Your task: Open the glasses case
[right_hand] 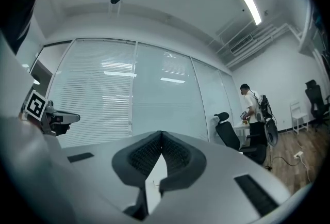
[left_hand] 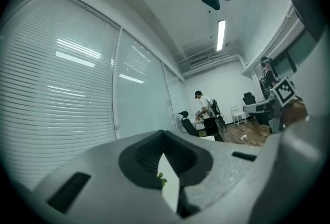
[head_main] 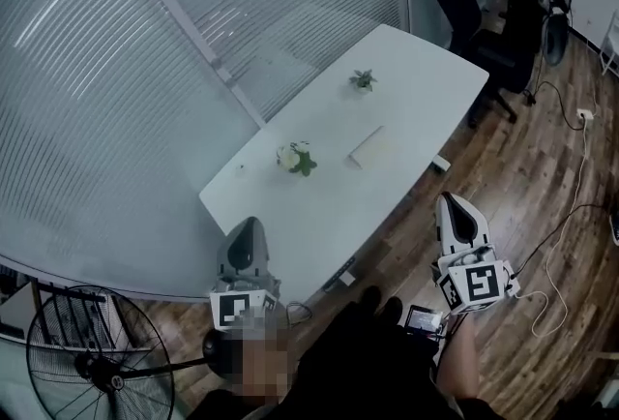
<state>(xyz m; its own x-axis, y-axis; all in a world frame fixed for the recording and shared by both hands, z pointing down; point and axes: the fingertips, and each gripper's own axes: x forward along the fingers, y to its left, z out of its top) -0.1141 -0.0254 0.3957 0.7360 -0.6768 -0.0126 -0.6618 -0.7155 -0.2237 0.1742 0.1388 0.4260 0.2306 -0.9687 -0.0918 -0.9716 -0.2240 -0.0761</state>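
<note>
Looks like it's only the approach step: the person stands short of the white desk (head_main: 426, 89), left gripper (head_main: 248, 221) and right gripper (head_main: 447, 198) level near the bottom of the frame, jaws together and empty. The case (head_main: 366, 147) lies mid-desk, well apart from both. Next they'd probably need to step in, spread the jaws, pin the base and lift the lid; it's an office with blinds (head_main: 116, 99) at left, a wood floor (head_main: 542, 176) and a fan (head_main: 97, 360) lower left.
</note>
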